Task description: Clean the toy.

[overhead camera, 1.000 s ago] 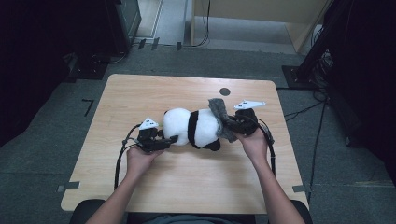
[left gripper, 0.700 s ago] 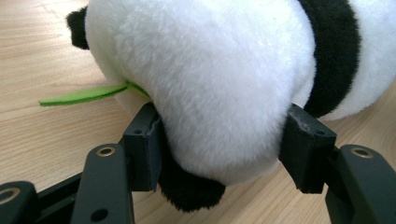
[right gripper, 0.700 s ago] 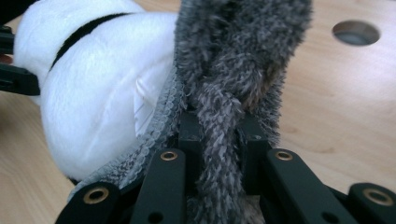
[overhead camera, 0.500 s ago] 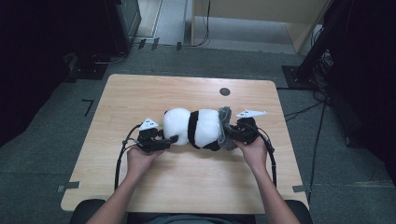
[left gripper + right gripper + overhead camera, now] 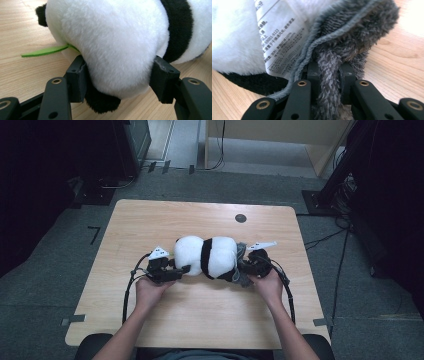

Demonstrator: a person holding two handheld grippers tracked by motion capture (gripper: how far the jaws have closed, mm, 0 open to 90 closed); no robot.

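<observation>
Panda plush (image 5: 206, 256) lies mid-table: my left gripper (image 5: 117, 75) squeezes its soft white head, my right gripper (image 5: 329, 72) pinches the grey fuzzy cloth (image 5: 352, 37) at its right end. Light, squashy; grip deep.

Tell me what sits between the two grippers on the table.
The plush panda lies between them in the high view: the left gripper clamps its white end, and the right gripper pinches grey fuzzy fabric at its other end.
</observation>
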